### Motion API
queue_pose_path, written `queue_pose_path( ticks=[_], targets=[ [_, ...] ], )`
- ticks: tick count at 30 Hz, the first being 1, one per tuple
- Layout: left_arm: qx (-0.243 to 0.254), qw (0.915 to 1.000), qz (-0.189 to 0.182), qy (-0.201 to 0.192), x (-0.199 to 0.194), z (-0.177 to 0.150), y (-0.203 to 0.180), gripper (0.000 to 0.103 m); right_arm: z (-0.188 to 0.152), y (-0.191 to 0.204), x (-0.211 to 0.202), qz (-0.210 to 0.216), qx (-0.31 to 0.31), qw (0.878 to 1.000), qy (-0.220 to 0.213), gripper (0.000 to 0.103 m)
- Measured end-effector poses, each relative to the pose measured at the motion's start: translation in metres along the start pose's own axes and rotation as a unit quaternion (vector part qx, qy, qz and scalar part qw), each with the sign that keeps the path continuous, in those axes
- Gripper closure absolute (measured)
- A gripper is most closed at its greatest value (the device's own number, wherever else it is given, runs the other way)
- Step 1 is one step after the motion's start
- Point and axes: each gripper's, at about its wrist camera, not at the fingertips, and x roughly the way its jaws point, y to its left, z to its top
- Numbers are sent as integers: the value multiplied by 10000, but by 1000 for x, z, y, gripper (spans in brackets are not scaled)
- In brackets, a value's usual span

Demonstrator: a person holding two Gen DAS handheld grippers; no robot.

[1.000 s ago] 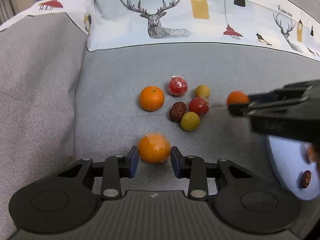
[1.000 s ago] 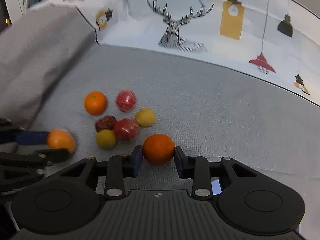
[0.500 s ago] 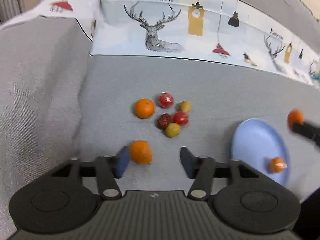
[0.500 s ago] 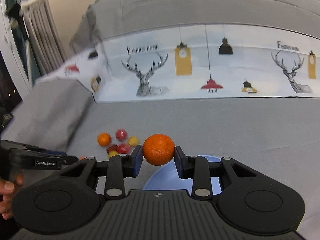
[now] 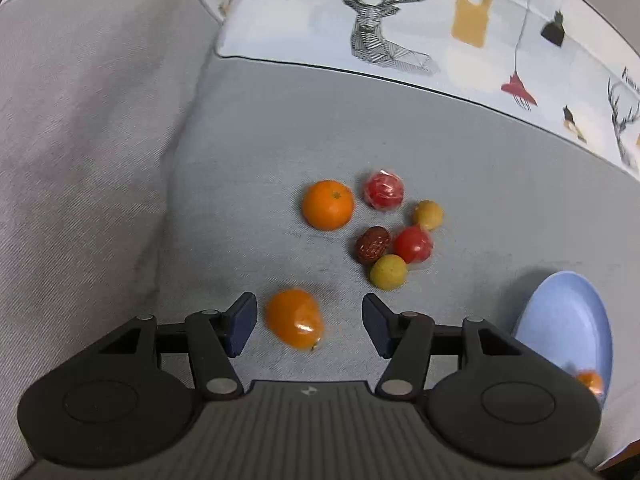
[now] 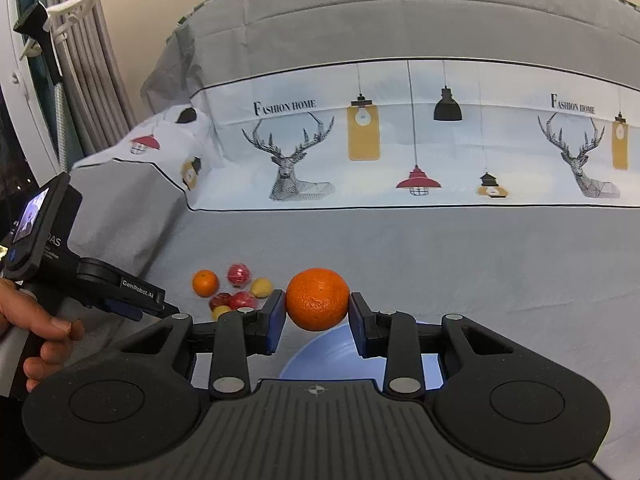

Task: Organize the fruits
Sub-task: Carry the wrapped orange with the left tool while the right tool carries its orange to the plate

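An orange (image 6: 318, 299) is clamped between the right gripper's (image 6: 317, 322) pads, held in the air above the blue plate (image 6: 332, 360). The left gripper (image 5: 305, 326) stands released; its jaws have just been opening, and a blurred orange fruit (image 5: 295, 318) lies between them on the grey sofa cover (image 5: 460, 160), touching neither pad. Beyond it sits a cluster: another orange (image 5: 328, 205), two red fruits, two yellow ones and a brown date (image 5: 372, 245).
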Motion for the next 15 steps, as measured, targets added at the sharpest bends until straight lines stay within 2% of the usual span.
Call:
queue_pose_path(
  ticks=[7, 11, 12, 15],
  targets=[
    [332, 9982, 434, 264, 23, -2, -15, 45, -3, -16, 12, -263, 31, 9992, 308, 67],
    [420, 9971, 577, 273, 26, -4, -16, 56, -5, -17, 12, -325, 6, 9988, 358, 67],
    [434, 9967, 621, 276, 26, -4, -16, 63, -6, -16, 12, -350, -22, 9987, 362, 67],
    [372, 9973, 601, 219, 24, -5, -16, 64, -8, -13, 12, -478, -115, 9982, 354, 67]
  ],
)
